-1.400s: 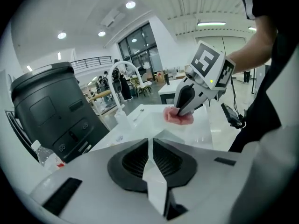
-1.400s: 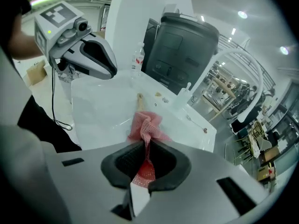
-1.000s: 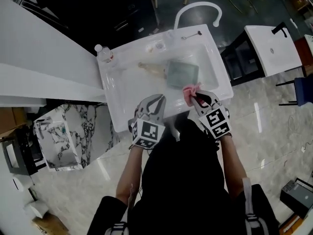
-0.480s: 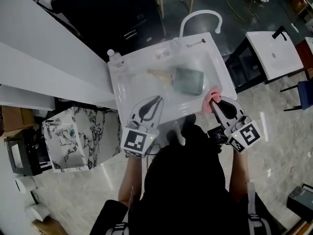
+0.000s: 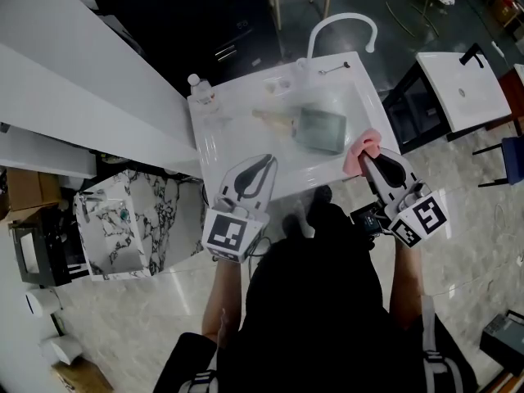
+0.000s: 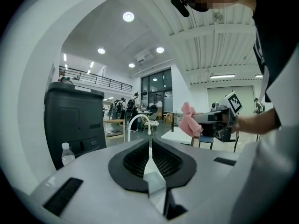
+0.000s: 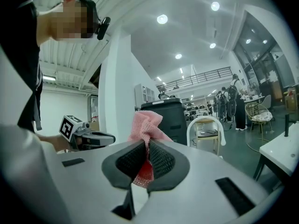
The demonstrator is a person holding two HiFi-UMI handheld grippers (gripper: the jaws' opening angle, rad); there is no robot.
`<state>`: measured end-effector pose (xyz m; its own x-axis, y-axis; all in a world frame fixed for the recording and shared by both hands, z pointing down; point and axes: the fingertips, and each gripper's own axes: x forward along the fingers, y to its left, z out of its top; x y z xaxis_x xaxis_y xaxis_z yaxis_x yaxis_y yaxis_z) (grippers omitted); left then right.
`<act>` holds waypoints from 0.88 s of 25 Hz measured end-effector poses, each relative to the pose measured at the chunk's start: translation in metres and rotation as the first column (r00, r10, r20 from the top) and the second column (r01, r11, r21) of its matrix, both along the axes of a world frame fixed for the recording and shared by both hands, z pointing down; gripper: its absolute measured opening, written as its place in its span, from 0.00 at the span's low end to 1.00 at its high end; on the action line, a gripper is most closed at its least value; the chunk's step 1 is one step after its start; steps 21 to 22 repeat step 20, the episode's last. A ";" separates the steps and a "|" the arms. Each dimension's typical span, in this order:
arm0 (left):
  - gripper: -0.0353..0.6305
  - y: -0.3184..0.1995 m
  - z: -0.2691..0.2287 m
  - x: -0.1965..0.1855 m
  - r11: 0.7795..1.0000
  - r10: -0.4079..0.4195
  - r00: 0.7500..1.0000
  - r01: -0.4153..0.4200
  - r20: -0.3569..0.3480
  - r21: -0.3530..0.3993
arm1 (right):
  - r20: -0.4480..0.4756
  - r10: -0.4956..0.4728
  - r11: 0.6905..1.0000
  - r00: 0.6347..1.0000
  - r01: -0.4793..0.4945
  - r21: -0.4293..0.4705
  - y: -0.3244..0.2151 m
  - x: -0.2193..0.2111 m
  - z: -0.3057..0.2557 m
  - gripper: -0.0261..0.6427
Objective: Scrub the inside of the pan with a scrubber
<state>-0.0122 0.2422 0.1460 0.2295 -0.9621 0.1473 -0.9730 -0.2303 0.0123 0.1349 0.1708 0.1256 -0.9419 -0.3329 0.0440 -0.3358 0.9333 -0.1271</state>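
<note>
The pan [image 5: 321, 130] lies in the sink [image 5: 229, 150], and neither tool touches it. The right gripper [image 5: 370, 159], its jaws clamped on the pink scrubber [image 5: 363, 146], hovers at the pan's four o'clock, over the sink's edge. The left gripper [image 5: 264, 164], closed and empty, hangs at eight o'clock. No scrubbing is under way, and whether the pan is clean cannot be told.

Glossy marble floor [image 5: 475, 244], long white counter [image 5: 74, 64], round ceiling lights [image 6: 128, 17], tall windows [image 6: 156, 90].
</note>
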 end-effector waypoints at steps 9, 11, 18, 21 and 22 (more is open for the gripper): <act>0.12 0.011 0.011 -0.002 1.000 0.016 1.000 -0.016 0.018 -0.026 | -0.051 -0.025 1.000 0.998 0.025 0.005 0.018 -0.010 0.008 0.09; 0.12 0.010 0.013 -0.001 1.000 0.018 1.000 -0.018 0.012 -0.026 | -0.069 -0.031 0.999 0.997 0.033 0.032 0.023 -0.009 0.006 0.09; 0.12 0.007 0.013 0.008 0.999 0.043 0.999 -0.043 0.006 -0.026 | -0.055 -0.036 0.999 0.998 0.038 0.031 0.026 -0.009 0.003 0.09; 0.12 0.007 0.013 0.009 0.999 0.048 0.999 -0.048 0.002 -0.026 | -0.054 -0.035 0.999 0.998 0.037 0.033 0.026 -0.010 0.003 0.09; 0.12 0.007 0.013 0.009 0.999 0.048 0.999 -0.048 0.002 -0.026 | -0.054 -0.035 0.999 0.998 0.037 0.033 0.026 -0.010 0.003 0.09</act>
